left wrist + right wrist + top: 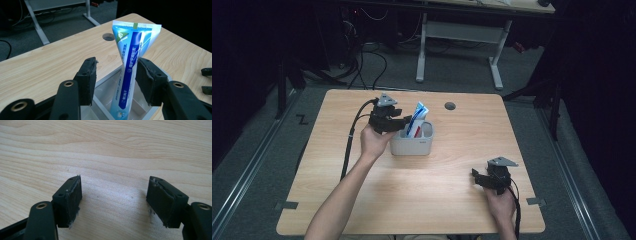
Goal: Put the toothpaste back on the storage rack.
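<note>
Step in hand: release after placing. Blue-and-white plastic toothpaste tube [128, 67] stands nearly upright, cap end down, in a small white rectangular plastic holder [412, 145] near the middle of the light wooden table [452, 200], crimped flat end leaning up and out.

Left gripper [115, 75] sits at the holder's left side in the high view. Its jaws are spread apart with the tube between them; left pad clearly clear of the tube, right pad just beside it, contact there hard to tell but no squeeze visible. Reads as let go, tube resting on the holder by itself.

Right gripper [113, 197] rests low over bare table at the near right, well apart from the holder, jaws wide, nothing between them.

Container: holder looks split into two compartments in the high view; the tube is in the left one, the right one seems empty, though its inside is mostly hidden.

Next move, judged: back the left gripper up and away without brushing the leaning tube, since the right pad is close and a nudge could tip it or drag the light holder.
</note>
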Tool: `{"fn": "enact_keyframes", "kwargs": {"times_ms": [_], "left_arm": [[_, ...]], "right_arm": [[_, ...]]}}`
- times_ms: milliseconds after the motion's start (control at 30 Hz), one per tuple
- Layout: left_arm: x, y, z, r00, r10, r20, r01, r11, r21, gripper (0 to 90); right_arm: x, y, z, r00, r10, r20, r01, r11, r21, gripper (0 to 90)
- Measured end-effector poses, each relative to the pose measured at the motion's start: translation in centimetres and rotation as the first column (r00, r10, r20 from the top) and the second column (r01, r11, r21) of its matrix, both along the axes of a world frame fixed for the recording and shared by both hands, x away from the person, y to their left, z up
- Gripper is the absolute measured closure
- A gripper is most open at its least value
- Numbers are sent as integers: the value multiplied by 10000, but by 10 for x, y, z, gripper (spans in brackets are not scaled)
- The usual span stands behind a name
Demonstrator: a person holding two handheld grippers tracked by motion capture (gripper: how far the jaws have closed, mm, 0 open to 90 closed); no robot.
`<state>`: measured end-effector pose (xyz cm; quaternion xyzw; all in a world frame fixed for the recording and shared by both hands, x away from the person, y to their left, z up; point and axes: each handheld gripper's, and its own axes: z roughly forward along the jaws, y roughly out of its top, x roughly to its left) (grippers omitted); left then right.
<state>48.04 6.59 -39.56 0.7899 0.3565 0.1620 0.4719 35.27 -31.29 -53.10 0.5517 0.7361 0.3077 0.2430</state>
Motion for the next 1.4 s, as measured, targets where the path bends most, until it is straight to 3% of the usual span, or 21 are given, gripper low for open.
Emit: {"fn": "enact_keyframes", "kwargs": {"times_ms": [800,1200,1400], "left_arm": [[-15,34,14,9988,365,336,-368,9993,71,464],[-22,51,15,9971,731,223,-721,9965,-429,463],[-26,59,18,9955,871,363,-856,9955,-415,462]], "right_arm": [[0,0,0,10000,10,1,-10,10000,-7,284],[0,0,0,10000,14,2,-14,10000,-12,284],[0,0,0,10000,19,5,-19,10000,-10,284]]}}
